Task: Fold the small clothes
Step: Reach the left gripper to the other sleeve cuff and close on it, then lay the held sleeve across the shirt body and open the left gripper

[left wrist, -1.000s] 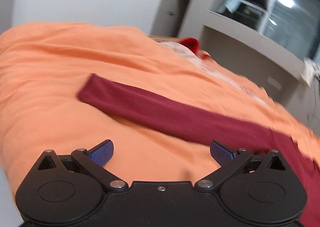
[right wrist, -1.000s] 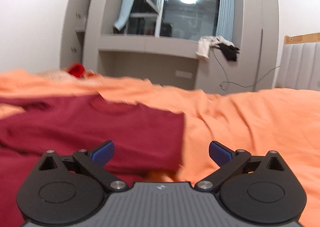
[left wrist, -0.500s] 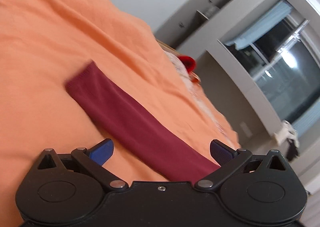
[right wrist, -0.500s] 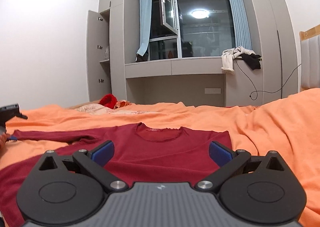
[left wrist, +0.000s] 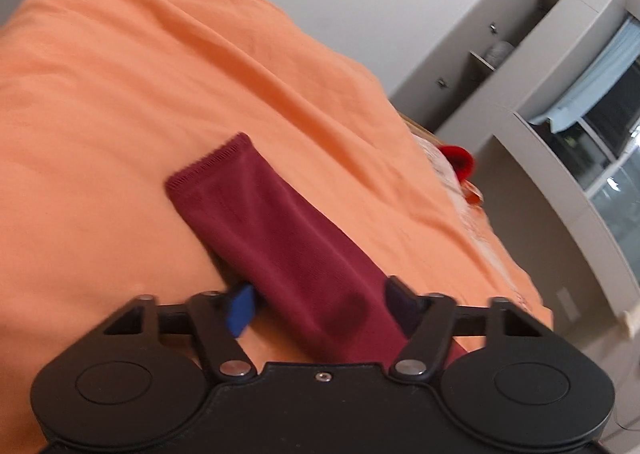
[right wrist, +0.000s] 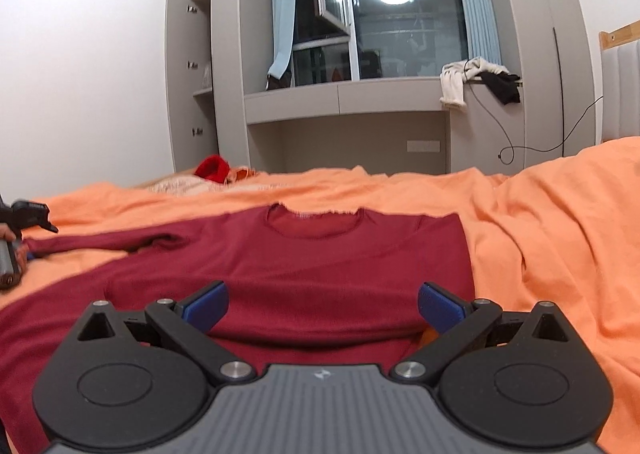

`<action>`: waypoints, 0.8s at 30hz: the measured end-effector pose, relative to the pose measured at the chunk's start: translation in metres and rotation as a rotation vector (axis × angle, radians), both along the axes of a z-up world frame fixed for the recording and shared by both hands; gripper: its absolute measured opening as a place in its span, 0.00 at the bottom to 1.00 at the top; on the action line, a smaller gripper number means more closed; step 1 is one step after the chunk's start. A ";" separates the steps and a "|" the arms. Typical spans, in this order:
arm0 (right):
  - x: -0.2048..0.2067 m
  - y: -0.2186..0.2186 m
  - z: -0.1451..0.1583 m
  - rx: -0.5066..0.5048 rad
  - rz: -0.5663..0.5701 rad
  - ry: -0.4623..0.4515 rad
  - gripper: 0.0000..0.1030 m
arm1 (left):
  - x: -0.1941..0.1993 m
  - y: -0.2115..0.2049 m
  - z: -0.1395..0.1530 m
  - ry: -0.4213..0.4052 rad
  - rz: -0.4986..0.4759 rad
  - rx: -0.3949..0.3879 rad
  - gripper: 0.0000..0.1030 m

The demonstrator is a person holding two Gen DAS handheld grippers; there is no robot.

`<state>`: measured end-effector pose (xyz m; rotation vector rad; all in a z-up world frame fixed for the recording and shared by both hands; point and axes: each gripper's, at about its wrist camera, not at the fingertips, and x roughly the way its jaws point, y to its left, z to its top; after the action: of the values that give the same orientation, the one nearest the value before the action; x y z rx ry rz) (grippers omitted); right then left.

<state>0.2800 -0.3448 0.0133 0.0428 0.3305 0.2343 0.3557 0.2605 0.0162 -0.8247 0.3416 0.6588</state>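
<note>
One dark red long-sleeved top [right wrist: 320, 254] lies spread flat on a bed covered by an orange sheet [right wrist: 552, 214], neckline toward the far side of the bed, body smooth. Its one visible sleeve [left wrist: 280, 242] extends away from the body across the sheet, cuff end flat, stitched hem visible in the left wrist view.

Left gripper [left wrist: 320, 302]: positioned over the sleeve, short of the cuff, pointing down toward the bed. The sleeve passes between the two blue pads. The jaws are closing; the pads stand near either edge of the sleeve, but the picture is blurred there and firm pressing on the cloth cannot be confirmed. In the right wrist view this gripper appears at the far left edge [right wrist: 28, 214], held in a person's hand [right wrist: 8, 238], at the sleeve's end.

Right gripper [right wrist: 322, 308]: jaws spread wide, holding nothing. It sits low over the lower part of the top's body, pads apart above the cloth; contact cannot be judged.

Surroundings: a red item [right wrist: 212, 168] rests at the far edge of the bed beside pale patterned fabric. Beyond stand grey cupboards [right wrist: 192, 82], a window [right wrist: 400, 14] with blue curtains, and a ledge carrying white and black garments [right wrist: 476, 78].
</note>
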 end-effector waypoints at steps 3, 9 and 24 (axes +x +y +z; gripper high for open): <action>0.002 0.002 -0.001 0.003 0.000 0.003 1.00 | -0.003 0.002 -0.001 -0.007 0.049 -0.013 0.30; 0.001 0.008 -0.002 -0.018 0.020 -0.002 1.00 | -0.015 0.002 0.008 -0.107 0.043 0.050 0.03; -0.009 -0.002 0.009 0.002 -0.028 -0.052 1.00 | -0.020 -0.170 0.107 -0.445 -0.558 0.534 0.03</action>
<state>0.2715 -0.3464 0.0227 0.0436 0.2777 0.2082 0.3361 0.0909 0.1236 -0.3165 -0.0238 0.0211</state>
